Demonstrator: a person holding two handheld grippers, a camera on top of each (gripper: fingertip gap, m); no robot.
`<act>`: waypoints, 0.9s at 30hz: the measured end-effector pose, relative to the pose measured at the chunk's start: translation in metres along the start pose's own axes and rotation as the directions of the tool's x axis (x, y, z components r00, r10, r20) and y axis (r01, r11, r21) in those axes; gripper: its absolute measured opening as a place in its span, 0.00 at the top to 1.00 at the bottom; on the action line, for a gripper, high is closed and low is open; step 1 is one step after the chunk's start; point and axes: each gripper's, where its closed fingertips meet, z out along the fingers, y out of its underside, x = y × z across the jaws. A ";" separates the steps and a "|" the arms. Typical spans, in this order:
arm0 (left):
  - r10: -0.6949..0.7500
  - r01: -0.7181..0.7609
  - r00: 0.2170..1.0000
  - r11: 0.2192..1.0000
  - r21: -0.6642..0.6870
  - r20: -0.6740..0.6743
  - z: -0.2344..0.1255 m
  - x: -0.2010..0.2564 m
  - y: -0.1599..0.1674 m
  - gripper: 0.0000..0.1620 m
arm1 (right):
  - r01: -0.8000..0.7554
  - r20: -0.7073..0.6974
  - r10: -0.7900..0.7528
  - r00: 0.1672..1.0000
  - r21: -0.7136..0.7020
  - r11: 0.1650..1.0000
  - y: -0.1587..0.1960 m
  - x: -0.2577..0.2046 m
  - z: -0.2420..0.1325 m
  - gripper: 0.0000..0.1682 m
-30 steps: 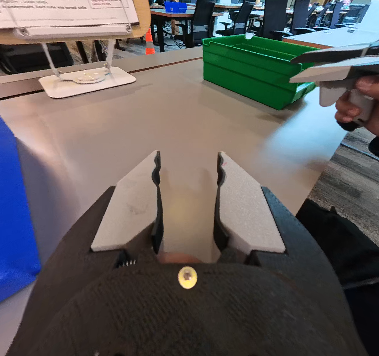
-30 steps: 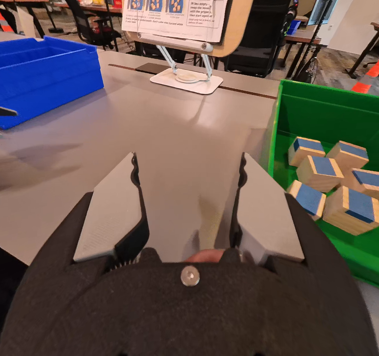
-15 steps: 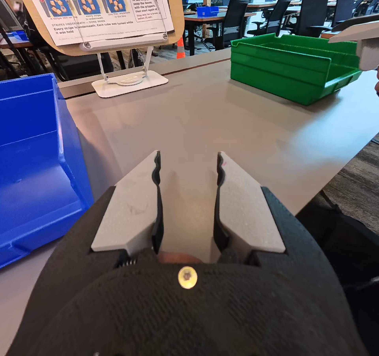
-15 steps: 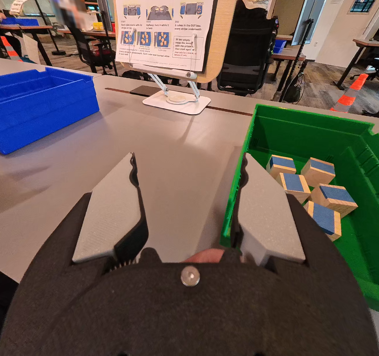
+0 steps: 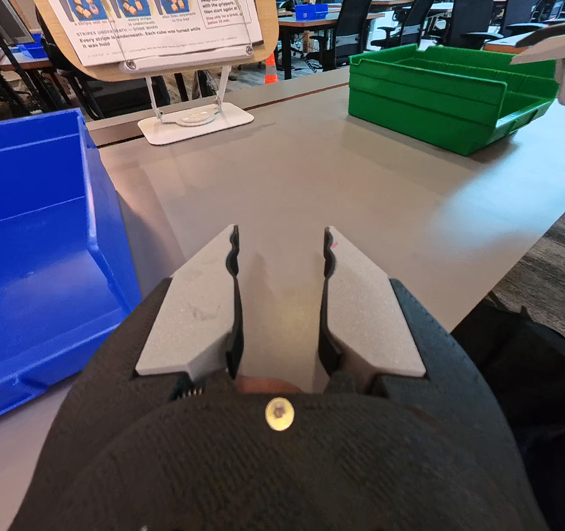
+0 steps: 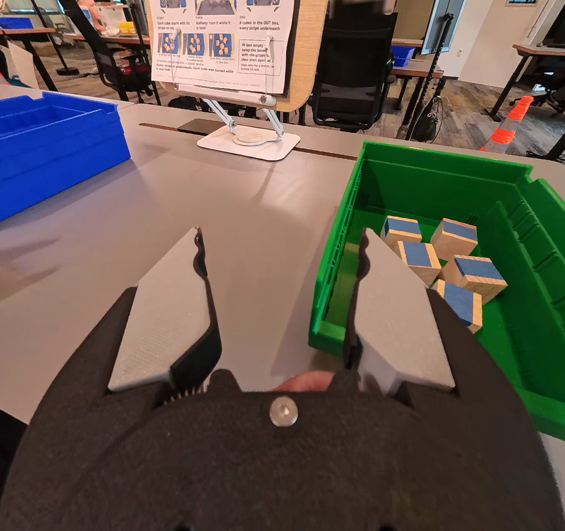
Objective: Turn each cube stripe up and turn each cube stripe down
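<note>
Several wooden cubes [image 6: 419, 260] with blue stripes facing up lie in the green bin [image 6: 437, 177] on the right of the grey table. My right gripper [image 6: 280, 233] is open and empty, above the table at the bin's near left corner. My left gripper [image 5: 281, 230] is open and empty over the table, just right of the blue bin [image 5: 52, 241]. In the left wrist view the green bin [image 5: 428, 109] stands far right, with the right gripper's fingers [image 5: 538, 48] above it. The blue bin's [image 6: 58, 146] inside shows no cubes.
A white instruction sheet on a wooden board stands on a white stand [image 6: 249, 142] at the table's back middle. The table's front edge [image 5: 477, 299] runs close on the right. Office chairs, desks and an orange cone [image 6: 507, 128] stand behind.
My left gripper swung left, bringing the blue bin and the sheet into view. My right gripper rose and drew back, so the green bin and cubes look farther off. Both stayed open.
</note>
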 end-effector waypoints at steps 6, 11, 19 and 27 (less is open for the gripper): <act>0.017 -0.018 0.998 1.000 0.022 0.060 -0.012 -0.014 -0.010 0.66 | 0.008 -0.010 -0.008 1.000 -0.016 1.000 0.005 0.000 0.002 0.41; 0.026 -0.026 0.977 1.000 0.000 0.212 -0.025 -0.051 -0.008 0.65 | 0.020 -0.034 -0.022 0.999 -0.043 0.999 0.012 0.004 0.003 0.41; 0.021 -0.004 0.935 0.999 -0.048 0.353 -0.039 -0.097 0.007 0.61 | 0.013 -0.038 -0.014 0.999 -0.026 1.000 0.003 0.002 -0.005 0.41; -0.023 0.053 0.933 0.996 -0.074 0.359 -0.015 -0.109 0.019 0.58 | 0.022 -0.048 -0.023 0.999 -0.026 0.999 0.000 0.001 -0.009 0.41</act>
